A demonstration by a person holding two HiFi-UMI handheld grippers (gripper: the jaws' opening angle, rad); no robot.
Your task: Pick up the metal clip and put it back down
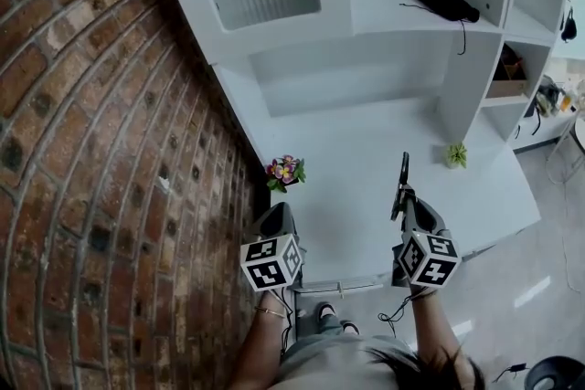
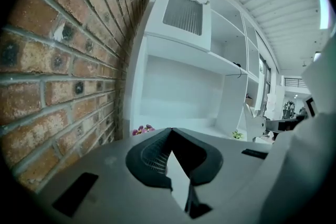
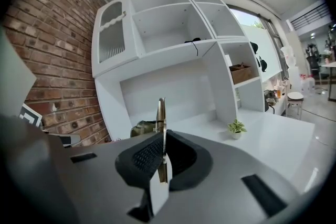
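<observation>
Your left gripper (image 1: 278,216) sits by brick wall (image 1: 101,151), jaws pressed together, nothing between them, out of way. Your right gripper (image 1: 403,204) pinches metal clip (image 1: 403,176) upright, seemingly clear above white desk (image 1: 366,142), likely ready for setting down.

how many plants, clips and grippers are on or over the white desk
potted plants: 2, the flowering plant and the green plant
metal clip: 1, clamped in the right gripper
grippers: 2, that one and the left gripper, shut on nothing
total: 5
</observation>
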